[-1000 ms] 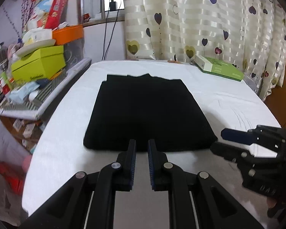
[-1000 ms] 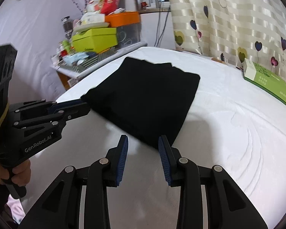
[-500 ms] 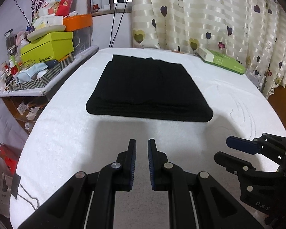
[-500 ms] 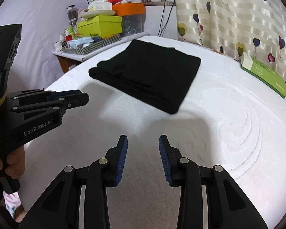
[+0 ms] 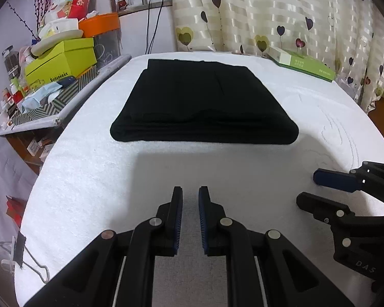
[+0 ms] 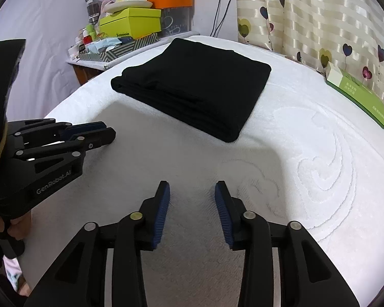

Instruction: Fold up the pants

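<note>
The black pants (image 5: 203, 102) are folded into a neat, chunky rectangle lying flat on the white textured cover of the table (image 5: 89, 179), roughly mid-surface. The near end is the thick rounded fold with several stacked layers showing, and the far end points toward the heart-print curtain (image 5: 281, 12). From the left wrist view the bundle looks a bit longer front-to-back than wide, though fisheye makes that hard to call. The fabric is plain matte black, smooth on top with a faint seam line running lengthwise.

The left gripper (image 5: 190, 197) sits over bare table well short of the pants, fingers nearly closed with just a narrow gap, holding nothing. The right gripper (image 6: 192, 192) is also clear of the pants, fingers spread wider, empty too. A green box (image 6: 358, 94) lies near the curtain.
</note>
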`<state>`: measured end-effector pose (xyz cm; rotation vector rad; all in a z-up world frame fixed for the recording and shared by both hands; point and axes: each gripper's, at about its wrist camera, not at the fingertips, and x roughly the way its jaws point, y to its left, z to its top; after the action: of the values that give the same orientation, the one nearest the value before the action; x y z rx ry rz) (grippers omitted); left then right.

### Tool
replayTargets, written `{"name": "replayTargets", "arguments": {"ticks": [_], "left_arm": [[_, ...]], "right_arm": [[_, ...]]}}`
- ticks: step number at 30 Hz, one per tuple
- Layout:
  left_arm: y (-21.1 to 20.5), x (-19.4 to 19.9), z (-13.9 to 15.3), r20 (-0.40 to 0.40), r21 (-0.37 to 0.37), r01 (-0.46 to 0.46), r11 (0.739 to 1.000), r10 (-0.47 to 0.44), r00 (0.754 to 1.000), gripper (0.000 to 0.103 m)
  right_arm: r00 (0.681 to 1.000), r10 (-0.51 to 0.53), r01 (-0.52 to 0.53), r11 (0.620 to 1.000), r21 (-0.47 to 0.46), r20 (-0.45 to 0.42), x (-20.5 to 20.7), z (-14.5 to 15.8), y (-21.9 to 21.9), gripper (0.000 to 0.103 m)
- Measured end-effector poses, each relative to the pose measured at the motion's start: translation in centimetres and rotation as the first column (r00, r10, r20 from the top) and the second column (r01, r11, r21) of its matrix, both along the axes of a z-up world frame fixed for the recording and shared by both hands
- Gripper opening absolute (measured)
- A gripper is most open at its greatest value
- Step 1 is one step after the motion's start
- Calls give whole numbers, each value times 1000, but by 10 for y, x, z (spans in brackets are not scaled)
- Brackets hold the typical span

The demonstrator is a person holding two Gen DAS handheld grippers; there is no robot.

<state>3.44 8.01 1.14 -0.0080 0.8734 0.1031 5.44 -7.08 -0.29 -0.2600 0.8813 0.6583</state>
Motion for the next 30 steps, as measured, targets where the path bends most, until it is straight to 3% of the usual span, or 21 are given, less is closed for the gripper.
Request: {"name": "replayTargets", "arguments": {"ticks": [9, 20, 30], "left_arm": [[0, 1, -2, -10, 6, 8, 1000, -7, 1000, 15], [1, 1, -3, -12, 32, -13, 999, 13, 1000, 27], [2, 1, -3, -12, 35, -17, 999, 17, 1000, 29]], "right_arm": [[1000, -1, 2, 1000, -22, 13, 0, 0, 3, 42], [1000, -1, 2, 1000, -26, 15, 1, -1, 4, 43], [1000, -2, 2, 1000, -23, 12, 1, -2, 4, 43]]}}
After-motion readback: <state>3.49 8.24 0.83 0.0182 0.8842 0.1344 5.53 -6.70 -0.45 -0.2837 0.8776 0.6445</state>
